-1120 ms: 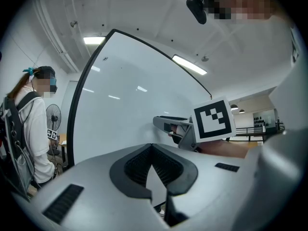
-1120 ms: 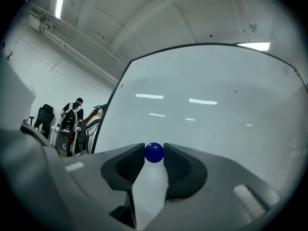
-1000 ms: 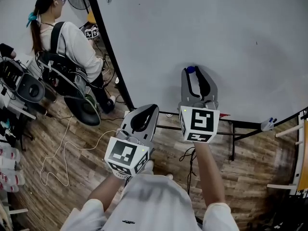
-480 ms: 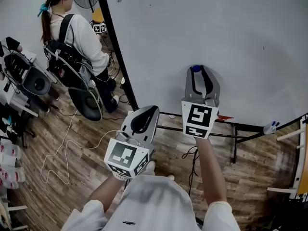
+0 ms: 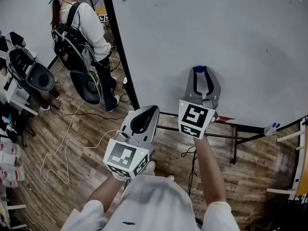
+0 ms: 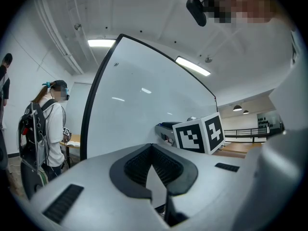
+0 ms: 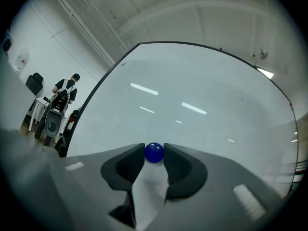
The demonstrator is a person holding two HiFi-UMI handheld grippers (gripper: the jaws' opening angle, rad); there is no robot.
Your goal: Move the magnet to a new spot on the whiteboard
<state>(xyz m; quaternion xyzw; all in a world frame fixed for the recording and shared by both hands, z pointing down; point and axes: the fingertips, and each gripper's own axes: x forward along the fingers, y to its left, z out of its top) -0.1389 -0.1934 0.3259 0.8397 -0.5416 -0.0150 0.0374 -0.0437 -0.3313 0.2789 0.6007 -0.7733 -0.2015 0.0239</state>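
Magnet [image 5: 199,69] between right tongs [image 5: 201,70] at whiteboard [image 5: 231,32], left tongs [image 5: 151,109] lower left

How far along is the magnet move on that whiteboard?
Done: the right gripper is clamped on the blue magnet. In hand: it holds the magnet at the whiteboard. Left: set it on a new spot and let go. The left gripper is shut and empty.

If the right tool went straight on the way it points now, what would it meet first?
The whiteboard. The right tool points at its bare white face with the blue magnet pinched at its tips, so the magnet would press against the whiteboard first. Whether it already touches, I cannot tell.
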